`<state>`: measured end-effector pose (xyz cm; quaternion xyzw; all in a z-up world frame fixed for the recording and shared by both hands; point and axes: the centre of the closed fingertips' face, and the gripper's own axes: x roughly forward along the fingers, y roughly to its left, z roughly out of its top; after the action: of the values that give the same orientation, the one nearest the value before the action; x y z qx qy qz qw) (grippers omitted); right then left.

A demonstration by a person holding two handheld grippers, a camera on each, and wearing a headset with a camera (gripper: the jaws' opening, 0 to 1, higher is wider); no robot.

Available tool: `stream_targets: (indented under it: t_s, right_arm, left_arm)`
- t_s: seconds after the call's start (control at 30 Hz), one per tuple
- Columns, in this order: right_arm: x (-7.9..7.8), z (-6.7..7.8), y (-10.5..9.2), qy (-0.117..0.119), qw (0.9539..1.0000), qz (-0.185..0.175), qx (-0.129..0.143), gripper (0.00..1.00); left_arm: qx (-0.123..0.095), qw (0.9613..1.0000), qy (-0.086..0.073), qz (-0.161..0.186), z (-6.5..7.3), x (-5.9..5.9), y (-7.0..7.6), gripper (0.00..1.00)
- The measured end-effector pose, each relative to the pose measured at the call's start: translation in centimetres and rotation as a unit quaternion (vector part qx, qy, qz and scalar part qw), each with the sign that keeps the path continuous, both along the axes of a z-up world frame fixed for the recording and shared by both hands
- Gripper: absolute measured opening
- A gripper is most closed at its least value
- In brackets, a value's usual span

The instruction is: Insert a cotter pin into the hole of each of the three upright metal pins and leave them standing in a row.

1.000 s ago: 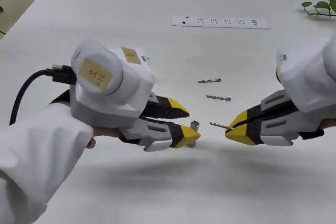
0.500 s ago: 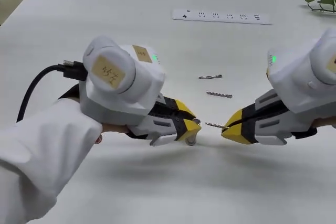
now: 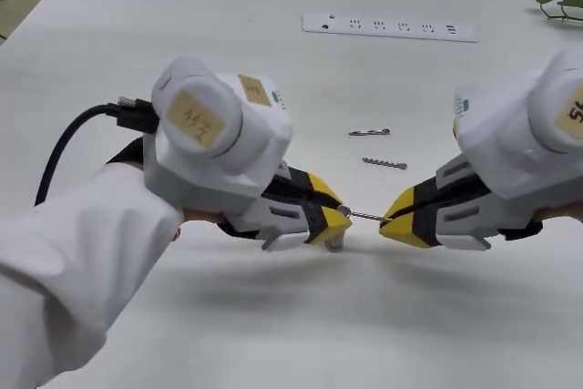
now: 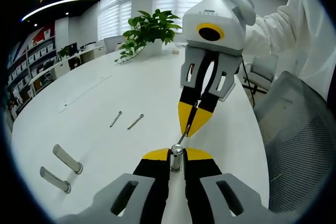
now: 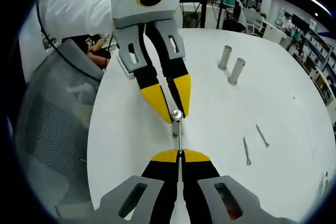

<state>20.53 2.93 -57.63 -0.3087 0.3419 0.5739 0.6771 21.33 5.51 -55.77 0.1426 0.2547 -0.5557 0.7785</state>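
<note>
Cotter pin [image 3: 366,217], thin grey straight wire, is pinched by its tail in the yellow-tipped right gripper [image 3: 387,222], jaws clamped tight on it. Its free end meets the head of the short silver cylindrical metal pin [image 4: 177,158]. The left gripper [image 3: 335,220] squeezes that pin between closed jaws, upright on the white table [image 3: 273,70]. Can't tell if the tip is in the hole yet.

Step looks like the first insertion of three. Two spare cotter pins [image 3: 369,132] lie loose beyond, and two bare metal pins [image 5: 237,70] stand together, well apart from the work.

Next: line the wire up with the cross hole and push straight through while the left holds steady. Wire looks slim and bendy, so side load could kink it.
</note>
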Motion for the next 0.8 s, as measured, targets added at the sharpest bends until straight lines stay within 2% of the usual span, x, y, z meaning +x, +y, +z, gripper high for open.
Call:
stream_targets:
  t_s: [0.17, 0.63, 0.8]
  right_arm:
    - [0.0, -0.2, 0.3, -0.001, 0.9999, 0.011, -0.002, 0.00]
    - [0.5, -0.1, 1.7, -0.025, 0.9992, 0.033, -0.002, 0.00]
    - [0.1, 0.0, 2.5, -0.020, 0.9992, 0.033, 0.007, 0.00]
  left_arm:
    - [0.001, 1.0000, -0.002, -0.001, 0.0, 0.0, 0.0, 0.06]
    - [0.005, 1.0000, -0.005, -0.006, -0.1, 0.0, -0.2, 0.06]
    - [0.006, 1.0000, -0.003, -0.005, 0.0, 0.0, -0.3, 0.06]
